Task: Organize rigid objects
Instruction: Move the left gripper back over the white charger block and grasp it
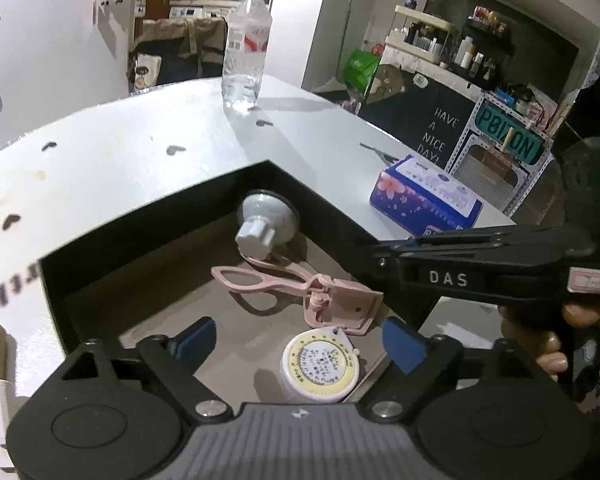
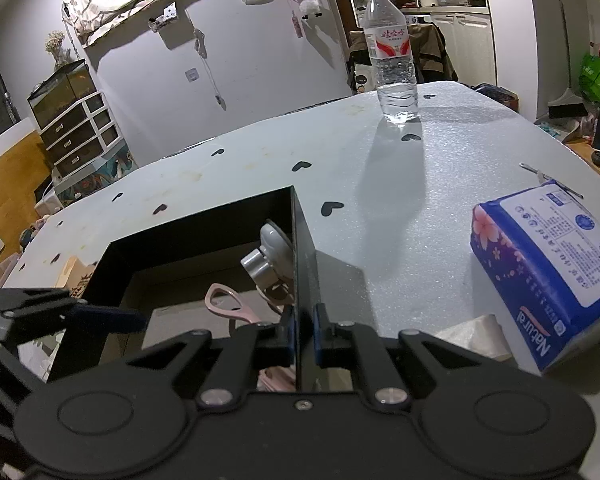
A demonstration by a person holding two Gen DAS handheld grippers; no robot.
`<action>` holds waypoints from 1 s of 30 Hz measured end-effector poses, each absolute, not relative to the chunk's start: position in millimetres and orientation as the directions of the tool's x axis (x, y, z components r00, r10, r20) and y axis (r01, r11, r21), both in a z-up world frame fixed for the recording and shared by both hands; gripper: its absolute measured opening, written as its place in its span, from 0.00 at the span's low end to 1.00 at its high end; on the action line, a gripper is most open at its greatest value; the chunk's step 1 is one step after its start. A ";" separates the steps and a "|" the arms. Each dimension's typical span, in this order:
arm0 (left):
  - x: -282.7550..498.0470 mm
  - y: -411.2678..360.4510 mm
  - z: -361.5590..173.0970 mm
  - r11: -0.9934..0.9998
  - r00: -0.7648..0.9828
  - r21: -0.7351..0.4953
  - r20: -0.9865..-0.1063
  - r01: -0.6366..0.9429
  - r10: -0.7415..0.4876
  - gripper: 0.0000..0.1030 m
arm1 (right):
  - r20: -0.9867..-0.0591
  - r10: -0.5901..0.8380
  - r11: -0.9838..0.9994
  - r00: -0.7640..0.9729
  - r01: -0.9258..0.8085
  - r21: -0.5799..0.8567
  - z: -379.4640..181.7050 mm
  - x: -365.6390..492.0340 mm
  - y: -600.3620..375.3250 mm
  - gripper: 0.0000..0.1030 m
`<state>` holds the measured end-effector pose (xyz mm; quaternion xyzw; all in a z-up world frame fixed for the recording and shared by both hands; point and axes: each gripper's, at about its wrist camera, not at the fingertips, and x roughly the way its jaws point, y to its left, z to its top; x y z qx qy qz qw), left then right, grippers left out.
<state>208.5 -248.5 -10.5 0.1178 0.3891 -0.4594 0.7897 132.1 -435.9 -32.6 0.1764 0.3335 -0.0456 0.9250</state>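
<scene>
From the left wrist, the left gripper (image 1: 300,344) hovered with jaws wide open and empty above the black box (image 1: 148,216). Inside lay a round tape measure (image 1: 320,366) nearest, a pink clamp tool (image 1: 300,286) and a grey suction knob (image 1: 260,226) at the far corner.

From the right wrist, the right gripper (image 2: 303,334) pinched the box's right wall. A tissue pack (image 2: 548,248) and water bottle (image 2: 392,52) sat out on the counter (image 2: 440,160), probably left to sort.
</scene>
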 end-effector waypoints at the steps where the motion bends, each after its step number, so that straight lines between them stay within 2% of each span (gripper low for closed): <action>1: 207.1 -246.8 -8.9 0.551 0.283 -0.164 -0.719 0.818 -0.635 0.91 | -0.633 0.033 0.934 0.773 0.202 0.296 -32.6 132.1 -435.9 0.09; 9: 192.1 -231.7 1.6 0.564 0.362 -0.090 -0.681 0.821 -0.636 0.99 | -0.633 0.031 0.934 0.774 0.203 0.294 -32.4 131.7 -436.3 0.09; 14: 185.4 -216.1 10.3 0.603 0.442 -0.041 -0.641 0.797 -0.628 1.00 | -0.630 0.024 0.936 0.776 0.204 0.287 -32.3 131.3 -435.6 0.08; 30: 197.4 -123.7 23.0 0.848 0.710 0.007 -0.550 0.529 -0.439 1.00 | -0.631 0.020 0.937 0.776 0.205 0.282 -31.6 130.5 -434.7 0.08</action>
